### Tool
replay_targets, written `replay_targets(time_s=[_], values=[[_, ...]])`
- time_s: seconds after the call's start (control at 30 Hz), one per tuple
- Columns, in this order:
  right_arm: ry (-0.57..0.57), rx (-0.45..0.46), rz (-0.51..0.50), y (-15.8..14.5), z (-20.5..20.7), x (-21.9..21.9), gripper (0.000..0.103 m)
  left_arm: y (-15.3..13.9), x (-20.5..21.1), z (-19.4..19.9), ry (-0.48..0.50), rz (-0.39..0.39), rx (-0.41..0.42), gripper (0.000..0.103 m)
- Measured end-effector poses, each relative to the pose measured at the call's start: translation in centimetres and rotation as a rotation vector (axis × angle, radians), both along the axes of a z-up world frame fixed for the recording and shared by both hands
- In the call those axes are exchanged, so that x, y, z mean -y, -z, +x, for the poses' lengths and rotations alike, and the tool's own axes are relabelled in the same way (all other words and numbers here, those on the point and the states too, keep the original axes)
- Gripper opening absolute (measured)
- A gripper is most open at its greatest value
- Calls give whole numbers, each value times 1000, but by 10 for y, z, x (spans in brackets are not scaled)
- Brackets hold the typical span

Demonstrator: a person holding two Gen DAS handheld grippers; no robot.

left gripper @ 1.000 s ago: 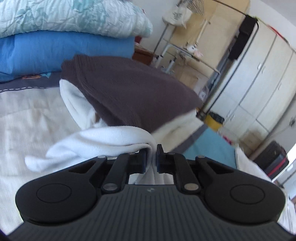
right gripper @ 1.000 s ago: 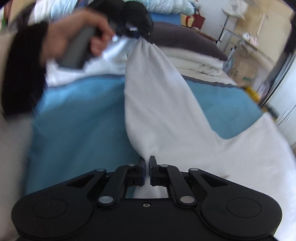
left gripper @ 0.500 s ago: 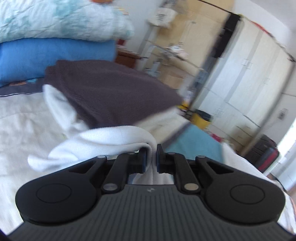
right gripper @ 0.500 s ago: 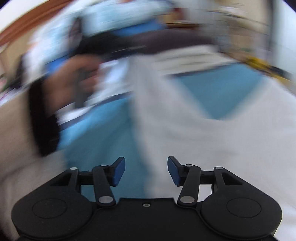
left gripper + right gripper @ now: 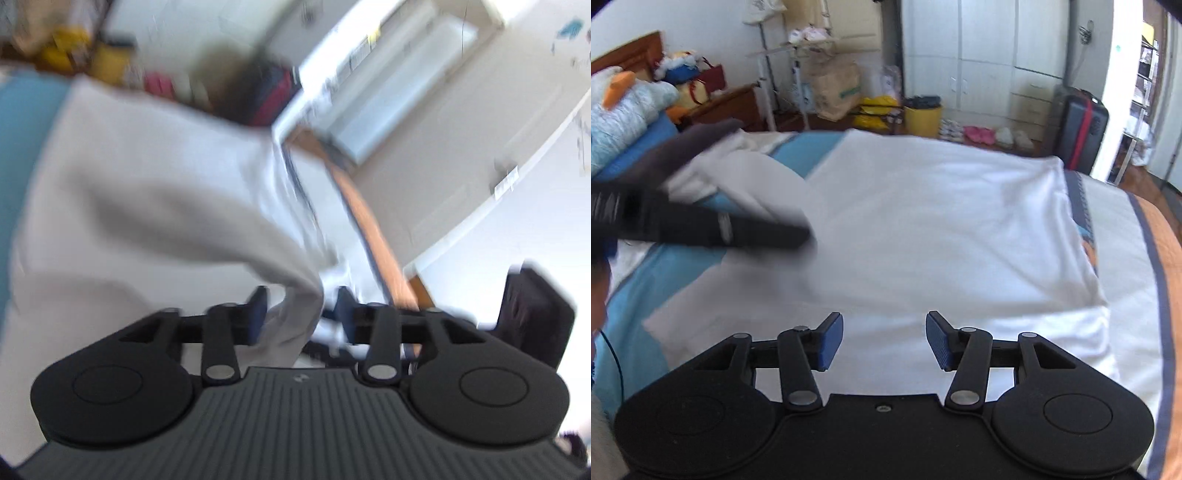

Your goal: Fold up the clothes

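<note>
On the bed (image 5: 1126, 258) the white garment (image 5: 942, 221) lies spread; our right gripper (image 5: 884, 339) fingers stand apart, empty. Our left gripper (image 5: 301, 308) is opening, a fold hanging between its fingers, which could snag and rumple.

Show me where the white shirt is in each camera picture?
Left wrist view: the white shirt fills the left half, blurred, one fold running down between the opening pads.
Right wrist view: it lies spread across the middle of the bed, ahead of the open gripper.
Shared landmark: the dark suitcase with the red stripe.
</note>
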State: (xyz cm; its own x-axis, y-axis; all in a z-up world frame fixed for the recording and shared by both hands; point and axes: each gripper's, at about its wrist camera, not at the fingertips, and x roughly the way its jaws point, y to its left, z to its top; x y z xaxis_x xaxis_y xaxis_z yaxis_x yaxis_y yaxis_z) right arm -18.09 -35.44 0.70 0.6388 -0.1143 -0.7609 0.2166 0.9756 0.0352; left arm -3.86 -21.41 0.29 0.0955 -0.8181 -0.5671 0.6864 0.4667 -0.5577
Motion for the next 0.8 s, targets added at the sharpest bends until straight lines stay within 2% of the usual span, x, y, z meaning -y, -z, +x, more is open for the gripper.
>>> replay_targets(time_s=[0.07, 0.13, 0.17, 0.23, 0.33, 0.37, 0.47, 0.53, 0.67, 0.7, 0.73, 0.77, 0.8], values=[[29, -50, -26, 16, -3, 4, 56, 13, -13, -6, -8, 52, 88, 43], [53, -88, -23, 28, -5, 9, 55, 18, -40, -7, -34, 77, 178, 48], [61, -101, -15, 30, -8, 12, 55, 21, -55, 2, -70, 86, 173, 54], [66, -101, -10, 29, -3, 17, 55, 28, -87, 23, -155, 101, 132, 55], [84, -57, -6, 24, 5, 27, 55, 50, -113, 57, -224, 220, 71, 55], [90, -33, 15, 22, 9, 31, 55, 58, -113, 61, -229, 262, 80, 55], [101, 27, 99, 19, 23, 40, 56, 75, -112, 69, -212, 275, 45, 55], [104, 39, 161, 25, 37, 47, 61, 83, -104, 65, -192, 301, 65, 57], [150, -19, 156, 52, 79, 63, 64, 89, -96, 56, -151, 356, 133, 57], [171, -7, 157, 55, 83, 66, 56, 87, -97, 54, -151, 359, 136, 57], [195, 14, 161, 56, 84, 68, 9, 85, -98, 52, -150, 364, 134, 57], [219, 36, 165, 57, 85, 70, 8, 84, -100, 52, -146, 370, 132, 57], [241, 112, 176, 50, 77, 69, 6, 83, -101, 51, -145, 374, 129, 57]])
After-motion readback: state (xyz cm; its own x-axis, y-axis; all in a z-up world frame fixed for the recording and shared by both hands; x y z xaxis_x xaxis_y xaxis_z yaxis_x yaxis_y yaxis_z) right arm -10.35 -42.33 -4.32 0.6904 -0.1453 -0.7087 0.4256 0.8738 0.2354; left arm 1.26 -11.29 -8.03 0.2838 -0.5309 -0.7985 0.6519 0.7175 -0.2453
